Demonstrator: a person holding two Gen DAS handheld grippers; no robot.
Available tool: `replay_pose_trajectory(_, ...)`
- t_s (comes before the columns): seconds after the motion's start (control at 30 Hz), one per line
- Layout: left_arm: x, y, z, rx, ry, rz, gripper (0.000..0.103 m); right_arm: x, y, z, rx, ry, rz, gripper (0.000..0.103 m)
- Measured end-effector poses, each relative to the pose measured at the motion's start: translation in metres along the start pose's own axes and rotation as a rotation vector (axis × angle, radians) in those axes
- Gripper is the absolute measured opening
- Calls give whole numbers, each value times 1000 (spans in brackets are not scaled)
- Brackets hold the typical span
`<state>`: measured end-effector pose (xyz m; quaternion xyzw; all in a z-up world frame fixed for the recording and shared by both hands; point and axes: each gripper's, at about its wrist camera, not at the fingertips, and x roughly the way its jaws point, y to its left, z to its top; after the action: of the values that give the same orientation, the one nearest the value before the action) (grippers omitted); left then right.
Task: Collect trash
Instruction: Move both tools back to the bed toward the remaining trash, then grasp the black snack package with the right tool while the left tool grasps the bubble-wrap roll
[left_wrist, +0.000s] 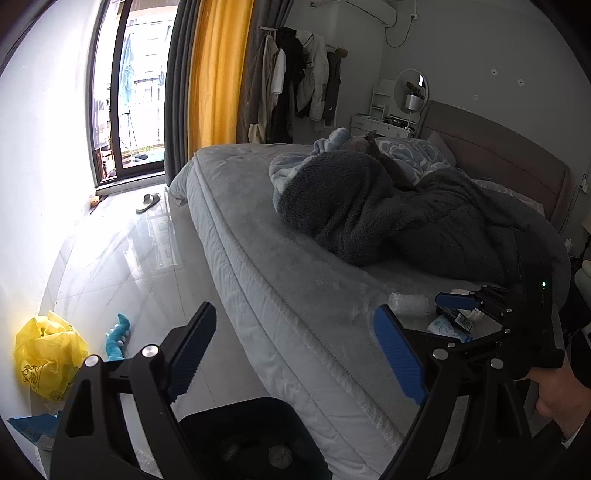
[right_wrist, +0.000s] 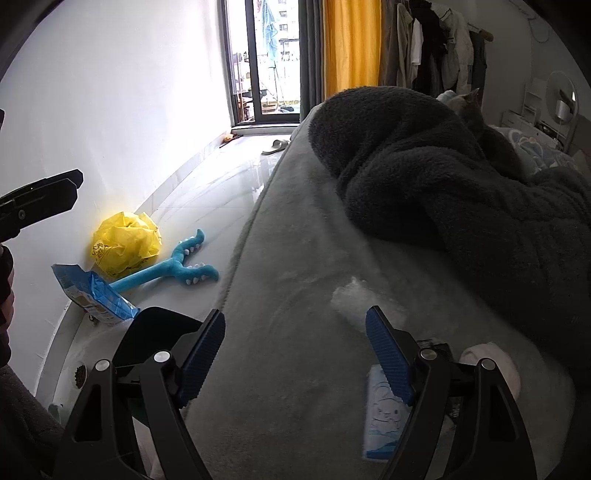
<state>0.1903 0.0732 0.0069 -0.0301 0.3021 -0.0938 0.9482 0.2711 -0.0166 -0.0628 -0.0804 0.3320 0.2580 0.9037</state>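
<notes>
Small trash lies on the grey bed (right_wrist: 295, 229): a clear plastic scrap (right_wrist: 354, 295), a blue-and-white tissue pack (right_wrist: 382, 424), a dark wrapper (right_wrist: 432, 345) and a white wad (right_wrist: 491, 363). My right gripper (right_wrist: 295, 343) hangs open just above the bed, empty, with the tissue pack under its right finger. In the left wrist view the right gripper (left_wrist: 469, 314) hovers over that same pile (left_wrist: 448, 326). My left gripper (left_wrist: 295, 347) is open and empty above a black bin (left_wrist: 251, 432) at the bed's edge. On the floor lie a crumpled yellow bag (right_wrist: 125, 243) and a blue packet (right_wrist: 96, 295).
A dark fleece blanket (right_wrist: 443, 192) is heaped on the bed, with a grey cat (left_wrist: 369, 142) behind it. A teal plush toy (right_wrist: 173, 266) lies on the tiles, a pet bowl (right_wrist: 79, 374) near the wall, a slipper (left_wrist: 147, 202) by the balcony door.
</notes>
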Motion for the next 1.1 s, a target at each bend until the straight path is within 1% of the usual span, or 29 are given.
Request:
replay_pose_trajectory(0.03, 3, -1, 1, 0, 0, -6, 89, -1, -5, -2, 3, -2, -7, 79)
replay_pose_trajectory(0.23, 22, -13, 5, -1, 12, -33, 89, -5, -37, -8, 34, -21, -65, 68)
replay_pose_trajectory(0.33, 31, -19, 5, 0, 25, -47, 89, -1, -52, -13, 61, -2, -74, 61)
replay_pose_trajectory(0.47, 44, -26, 6, -5, 42, -59, 89, 6, -62, -22, 67, 31, -84, 52)
replay_pose_trajectory(0.63, 59, -37, 7, -12, 58, -72, 89, 13, -73, -29, 74, 61, -111, 47)
replay_pose_trajectory(0.7, 64, -42, 7, -9, 62, -79, 89, 14, -79, -32, 89, 68, -113, 45)
replay_pose_trajectory(0.77, 69, -47, 8, -3, 64, -87, 89, 15, -86, -35, 99, 72, -119, 38)
replay_pose_trajectory(0.9, 81, -59, 6, 9, 76, -99, 89, 14, -100, -39, 132, 65, -105, 30)
replay_pose_trajectory(0.97, 89, -67, 6, 21, 84, -105, 90, 14, -106, -41, 141, 68, -108, 23)
replay_pose_trajectory(1.1, 104, -80, 6, 37, 93, -125, 90, 10, -116, -43, 169, 52, -83, 16)
